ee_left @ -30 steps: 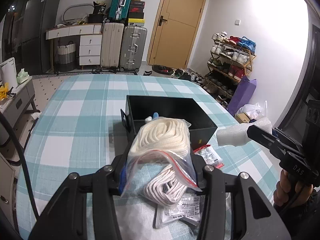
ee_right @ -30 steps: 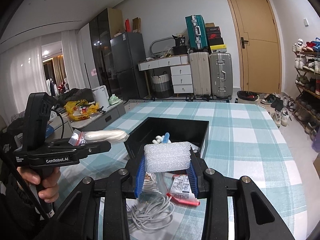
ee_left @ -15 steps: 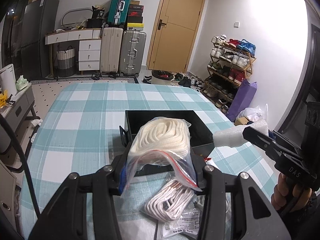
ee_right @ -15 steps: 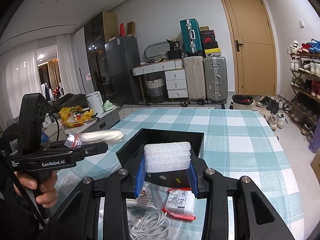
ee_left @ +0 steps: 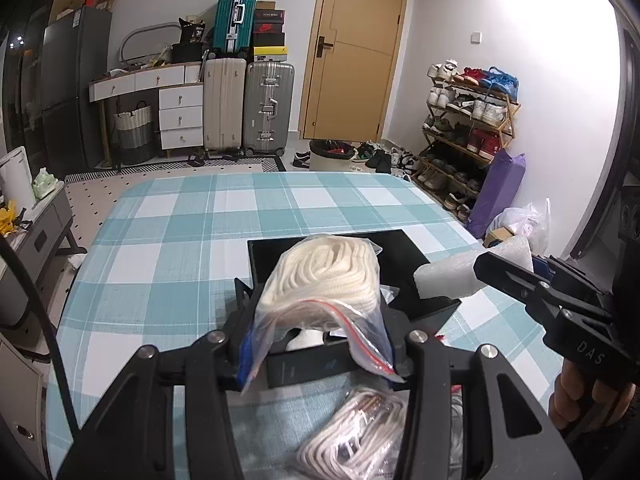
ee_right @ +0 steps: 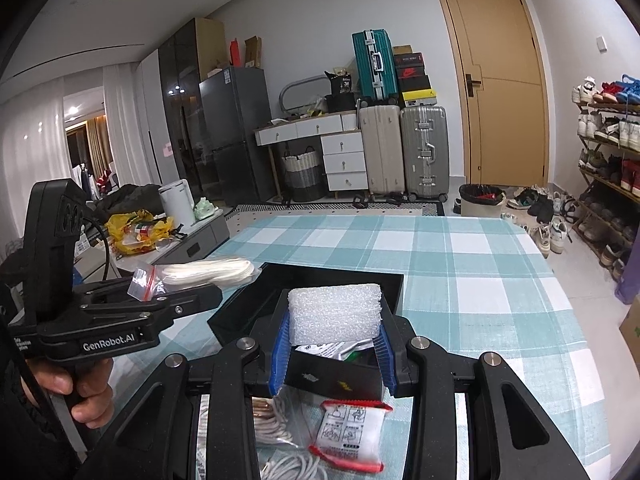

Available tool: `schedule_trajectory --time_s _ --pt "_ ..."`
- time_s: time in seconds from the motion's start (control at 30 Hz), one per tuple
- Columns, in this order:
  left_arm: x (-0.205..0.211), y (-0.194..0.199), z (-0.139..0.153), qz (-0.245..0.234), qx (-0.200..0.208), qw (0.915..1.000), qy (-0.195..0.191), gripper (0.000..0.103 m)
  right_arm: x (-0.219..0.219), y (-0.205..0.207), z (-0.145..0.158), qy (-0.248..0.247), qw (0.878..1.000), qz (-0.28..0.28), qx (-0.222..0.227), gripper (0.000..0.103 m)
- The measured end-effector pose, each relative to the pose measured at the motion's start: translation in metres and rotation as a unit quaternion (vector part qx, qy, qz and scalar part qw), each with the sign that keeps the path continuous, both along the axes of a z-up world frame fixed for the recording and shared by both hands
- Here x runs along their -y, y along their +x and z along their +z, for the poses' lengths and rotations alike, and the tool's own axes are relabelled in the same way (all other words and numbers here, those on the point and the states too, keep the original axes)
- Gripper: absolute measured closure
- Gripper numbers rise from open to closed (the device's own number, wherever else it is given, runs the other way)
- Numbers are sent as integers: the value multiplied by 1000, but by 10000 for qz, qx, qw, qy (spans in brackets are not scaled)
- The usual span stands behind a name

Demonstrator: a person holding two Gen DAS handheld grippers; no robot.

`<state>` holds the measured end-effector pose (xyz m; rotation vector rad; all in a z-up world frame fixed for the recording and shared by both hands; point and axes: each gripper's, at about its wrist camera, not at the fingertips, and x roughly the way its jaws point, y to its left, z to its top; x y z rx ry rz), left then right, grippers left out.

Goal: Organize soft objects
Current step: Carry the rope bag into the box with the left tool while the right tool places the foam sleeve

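Note:
My left gripper [ee_left: 320, 344] is shut on a clear zip bag of white rope [ee_left: 324, 280] and holds it in the air above the near side of the black box [ee_left: 400, 248]. The bag also shows in the right wrist view [ee_right: 200, 272]. My right gripper [ee_right: 332, 352] is shut on a white foam block [ee_right: 334, 312], held over the black box [ee_right: 240, 316]. The foam also shows in the left wrist view [ee_left: 448, 280]. Inside the box I see a silver packet [ee_right: 332, 349]; the rest is hidden.
On the teal checked tablecloth [ee_left: 180, 248] in front of the box lie a bag of white cord [ee_left: 356, 436], a red-edged white packet [ee_right: 352, 436] and white cable [ee_right: 288, 468]. Suitcases [ee_left: 248, 108], a door and a shoe rack [ee_left: 468, 128] stand beyond the table.
Both grippers have risen and drawn back a little with their loads. The box now sits lower and nearer under them, and more of the loose bags on the cloth show.

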<state>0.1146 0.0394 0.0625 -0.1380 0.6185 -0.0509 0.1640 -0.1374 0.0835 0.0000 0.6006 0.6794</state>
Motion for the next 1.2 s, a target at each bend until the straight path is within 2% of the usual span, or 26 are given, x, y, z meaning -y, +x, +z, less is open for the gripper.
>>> schedule_trajectory --time_s 0.33,0.83,0.97,1.03,1.07,1.2 --pt "1 27 -14 25 -207 9997 143 57 -16 22 -21 -121 9997 42 -225 66" --pt "9 52 -32 44 -408 9981 469 57 -40 45 -39 -460 9985 88 -273 66" --pt "9 56 -37 57 -474 9981 386 57 -46 51 -47 -688 9972 60 -276 66" --pt "10 57 -38 54 -469 9980 423 55 -46 52 -49 -758 9965 93 -340 56" --pt "11 57 -37 28 -492 9978 432 52 -45 52 -48 -747 9965 131 -345 47" --pt "13 50 -33 -78 -475 9981 382 35 -36 43 -42 -859 9962 81 -153 42"
